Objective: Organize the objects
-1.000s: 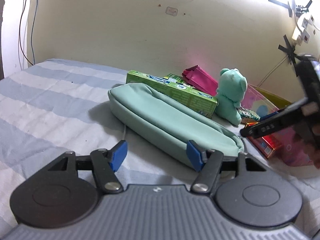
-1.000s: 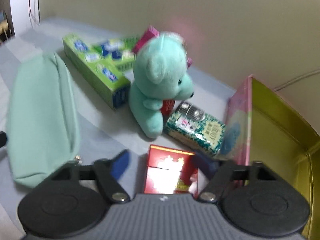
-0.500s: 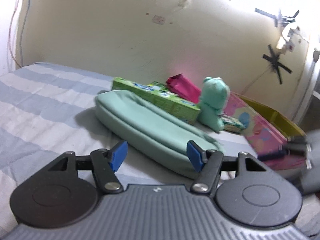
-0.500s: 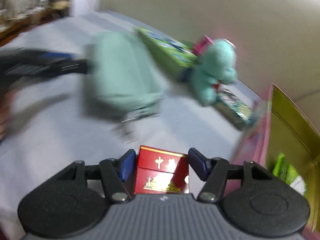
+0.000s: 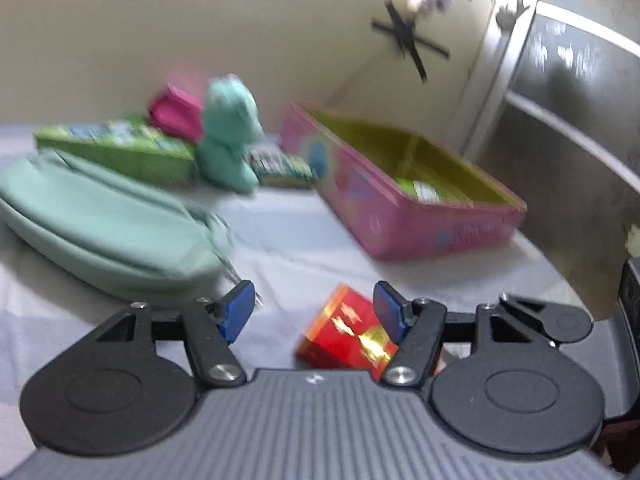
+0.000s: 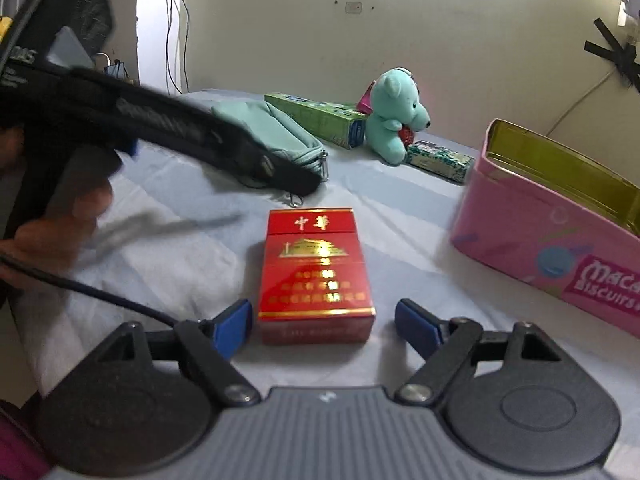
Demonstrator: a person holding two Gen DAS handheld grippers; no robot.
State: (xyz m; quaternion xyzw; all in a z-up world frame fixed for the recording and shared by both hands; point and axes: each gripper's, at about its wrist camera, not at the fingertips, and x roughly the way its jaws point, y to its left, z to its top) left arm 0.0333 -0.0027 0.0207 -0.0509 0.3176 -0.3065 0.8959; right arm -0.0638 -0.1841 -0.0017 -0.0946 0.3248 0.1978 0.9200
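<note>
Red pack [image 6: 316, 276] lies flat on the bed [image 6: 400, 216], printed face up, lengthwise along the line of the right gripper [image 6: 324, 322], its near end just between the blue pads. Neither pad [image 6: 232, 326] touches it: a thin gap shows on the left, a wider one on the right. The jaws are opening, so the pack is loose on the sheet, not held. Judgement: it sits there either just released or lined up for a fresh grasp; which, the views do not settle.

Left gripper [image 5: 316, 312] is part-spread and pinches nothing. In its own blurred view the pack [image 5: 348, 332] appears beneath and toward its right pad [image 5: 390, 312], tilted across the frame; contact cannot be told. From the right wrist view that gripper [image 6: 298, 180] crosses from the left, ahead of the pack and apart from it, with a hand [image 6: 60, 220] on its grip.

Ahead and right of the right gripper stands the pink tin [image 6: 552, 236], lid off, gold inside, something green already in it [image 5: 424, 192]. Judgement: it is the likely receiving container, and it is near the pack.

Further ahead, by the wall: mint pouch [image 6: 272, 132] to the left, green carton [image 6: 320, 118], teal bear [image 6: 394, 120] sitting upright, small patterned box [image 6: 440, 160] beside it. A magenta item [image 5: 176, 114] lies behind the bear. None is yet stowed.
</note>
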